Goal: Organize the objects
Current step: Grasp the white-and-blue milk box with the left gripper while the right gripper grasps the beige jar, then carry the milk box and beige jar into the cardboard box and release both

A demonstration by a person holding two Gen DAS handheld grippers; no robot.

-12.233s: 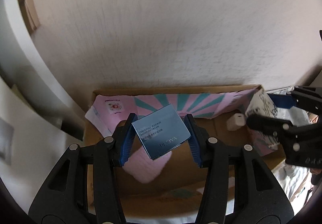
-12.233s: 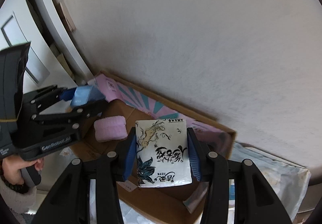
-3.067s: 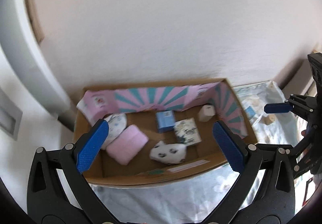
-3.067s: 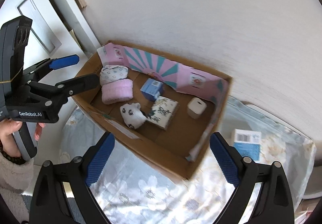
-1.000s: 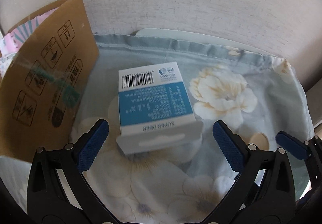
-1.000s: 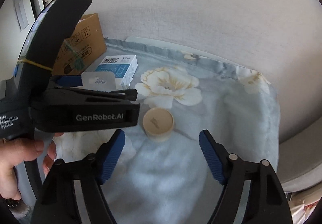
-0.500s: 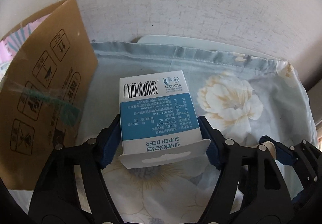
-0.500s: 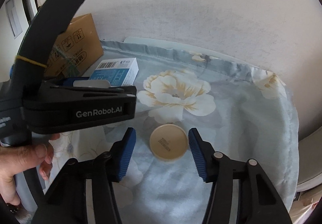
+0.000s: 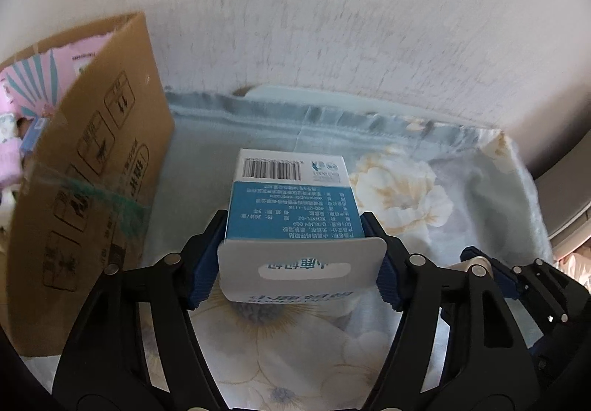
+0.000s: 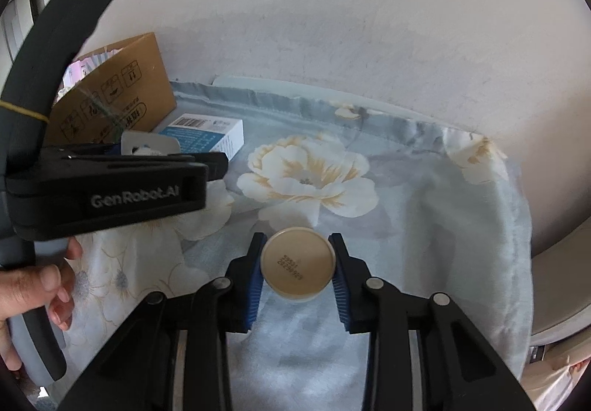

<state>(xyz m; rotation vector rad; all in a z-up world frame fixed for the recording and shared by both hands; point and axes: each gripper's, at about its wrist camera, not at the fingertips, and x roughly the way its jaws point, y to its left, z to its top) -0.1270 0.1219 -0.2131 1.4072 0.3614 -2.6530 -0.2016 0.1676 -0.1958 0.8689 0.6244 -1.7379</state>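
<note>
My left gripper (image 9: 301, 259) has the blue-and-white carton (image 9: 291, 204) between its blue pads (image 9: 202, 274); jaws closing in on it, pads against both sides, barcode end pointing away from me. Carton sits just right of the cardboard box (image 9: 92, 167), above the floral cloth (image 9: 424, 189). Can't tell if the carton's bottom touches the cloth. Inside the box I see a pink-and-teal liner and some pink soft items, blurred.

My right gripper (image 10: 297, 269) is clamped tight on the round beige jar (image 10: 297, 265), printed code on its face toward the camera. Jar is well right of the box, in front of the big white flower print. From the right wrist view, a hand (image 10: 35, 285) holds the left tool's handle, carton near the box's corner.
</note>
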